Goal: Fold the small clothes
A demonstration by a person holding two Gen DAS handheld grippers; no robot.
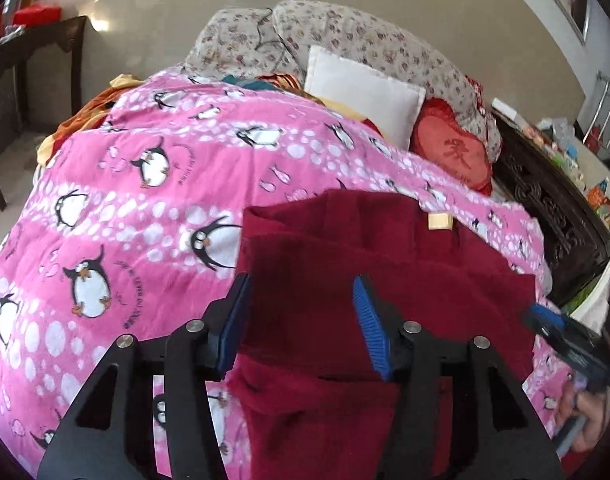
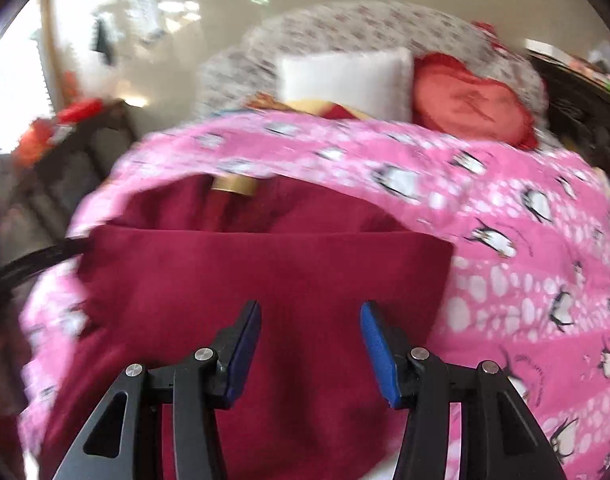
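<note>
The dark red garment (image 1: 385, 280) lies part-folded on the pink bedspread (image 1: 145, 184), likely why the left gripper (image 1: 301, 322) and right gripper (image 2: 311, 354) hover over it, fingers apart and empty.

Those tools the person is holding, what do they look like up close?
Each tool, left and right, has two flat fingers faced with ribbed blue pads. They sit on angular black plates with triangular cut-outs, joined by round silver pins. No cables or markings show.
</note>
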